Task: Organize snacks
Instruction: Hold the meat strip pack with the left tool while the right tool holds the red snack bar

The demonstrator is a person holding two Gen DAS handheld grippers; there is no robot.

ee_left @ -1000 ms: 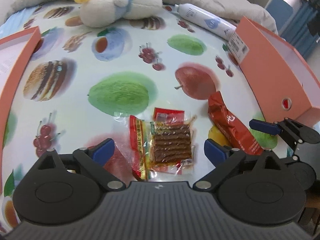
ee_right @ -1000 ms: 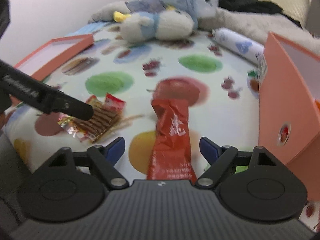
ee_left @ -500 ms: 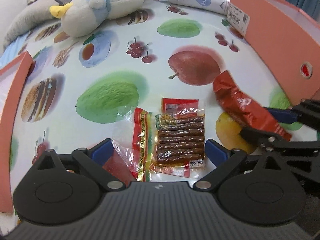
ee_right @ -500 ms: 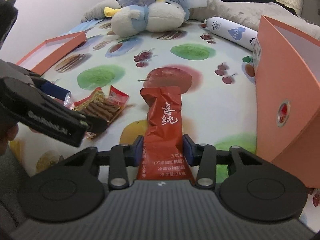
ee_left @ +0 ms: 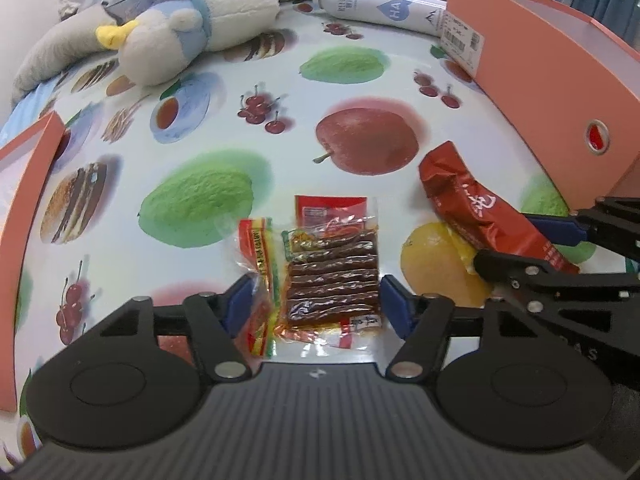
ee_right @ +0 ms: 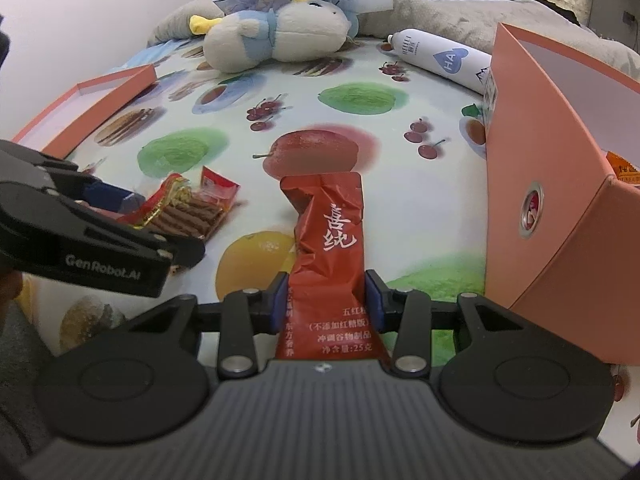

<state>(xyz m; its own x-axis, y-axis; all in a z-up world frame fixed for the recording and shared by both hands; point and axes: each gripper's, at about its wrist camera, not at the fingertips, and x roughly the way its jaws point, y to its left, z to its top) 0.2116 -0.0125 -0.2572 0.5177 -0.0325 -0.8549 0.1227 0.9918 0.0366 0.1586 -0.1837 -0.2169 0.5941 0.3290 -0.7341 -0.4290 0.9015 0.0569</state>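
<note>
While the right hand-held gripper (ee_right: 326, 300) is already closed on the bottom end of the red powder sachet (ee_right: 330, 236), the left hand-held gripper (ee_left: 314, 300) is only now closing. One second ago both sets of jaws were wide open and nothing was held. Now the sachet is pinched between the right blue pads, though it looks to be still lying on the fruit-print cloth (ee_left: 192, 128). The clear pack of brown snack sticks (ee_left: 332, 276) is framed by the left jaws, and the left pad is seen at the wrapper edge, but it is not squeezed yet. It is judged that both snacks are about to be lifted, most likely toward the orange box (ee_right: 552, 184) on the right.

Two snack packs are counted on the cloth. Two orange boxes are seen: the tall one, with an orange packet already inside, and a flat one (ee_right: 92, 104) at the left. One stuffed duck (ee_right: 276, 32) and one white bottle (ee_right: 436, 58) are lying at the back.
</note>
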